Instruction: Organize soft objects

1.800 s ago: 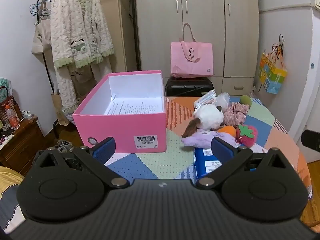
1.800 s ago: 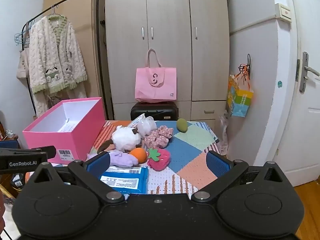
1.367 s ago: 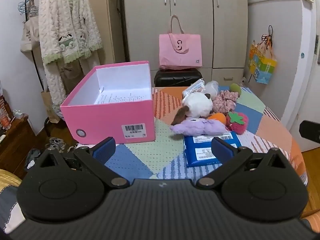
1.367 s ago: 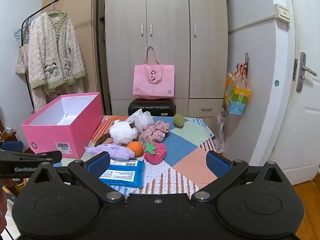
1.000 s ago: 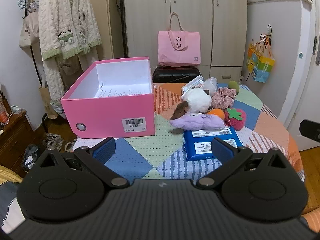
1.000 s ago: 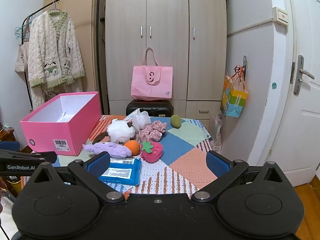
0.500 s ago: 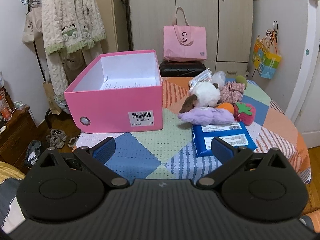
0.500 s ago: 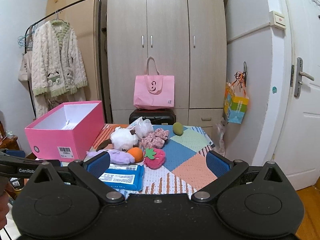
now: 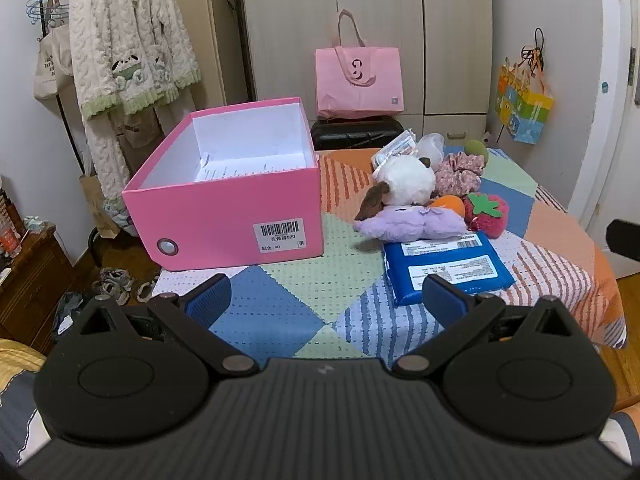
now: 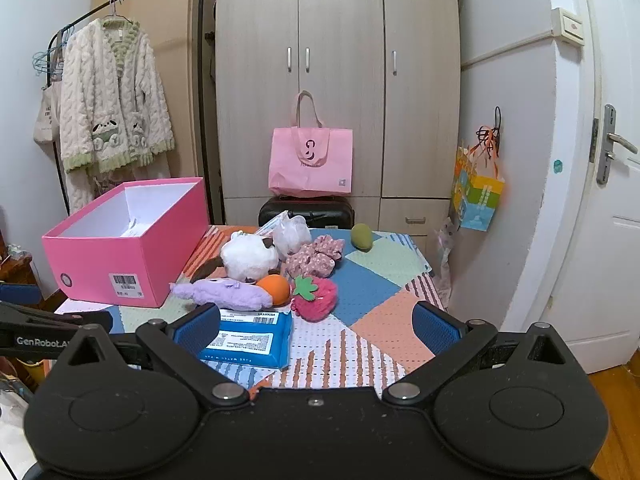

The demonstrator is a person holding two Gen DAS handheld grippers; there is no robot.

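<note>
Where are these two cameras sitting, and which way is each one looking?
Left wrist: on the left gripper, facing the pink box; its open fingers show.
Right wrist: on the right gripper, facing the plush toys; its open fingers and the other gripper's edge show.
Shared: box, toys, blue packet, patchwork table, wardrobe.

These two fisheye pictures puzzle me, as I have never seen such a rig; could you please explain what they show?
A person holds one two-finger gripper in each hand, each carrying a camera looking forward along its fingers. The black shape with blue pads low in each picture is that gripper: the left gripper in one view, the right gripper in the other. Both are open and hold nothing. On the patchwork table stand an open pink box, a blue packet, a purple plush, a white plush, a strawberry plush and other soft toys.
</note>
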